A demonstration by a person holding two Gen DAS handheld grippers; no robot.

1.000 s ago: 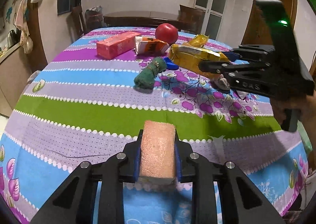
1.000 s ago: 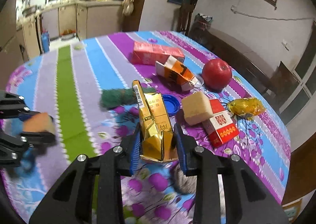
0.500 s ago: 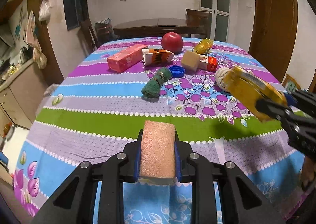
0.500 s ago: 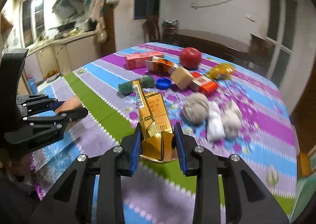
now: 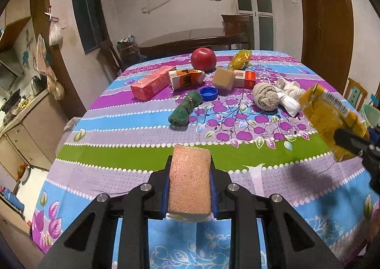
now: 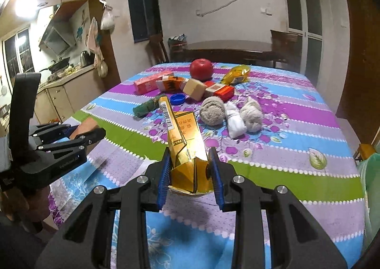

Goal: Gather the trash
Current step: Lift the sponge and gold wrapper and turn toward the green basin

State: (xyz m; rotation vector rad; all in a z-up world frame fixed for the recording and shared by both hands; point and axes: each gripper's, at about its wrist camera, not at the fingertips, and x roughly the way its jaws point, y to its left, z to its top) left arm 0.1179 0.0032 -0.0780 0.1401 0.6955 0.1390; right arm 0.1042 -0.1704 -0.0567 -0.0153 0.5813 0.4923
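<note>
My left gripper is shut on an orange-brown sponge, held above the near edge of the table. My right gripper is shut on a crumpled gold carton with a barcode strip. From the left wrist camera, that gold carton hangs at the far right over the table edge. The right wrist view shows the left gripper at the left with the sponge between its fingers. Both are held above the striped tablecloth.
Farther back on the table lie a pink box, an orange-white carton, a red apple, a yellow wrapper, a tan block, a red box, a blue cap, a green cloth and balled socks.
The right gripper with the gold carton has swung back from over the table's middle to its near right edge and rolled. The left gripper with the sponge drew back and rose slightly.
</note>
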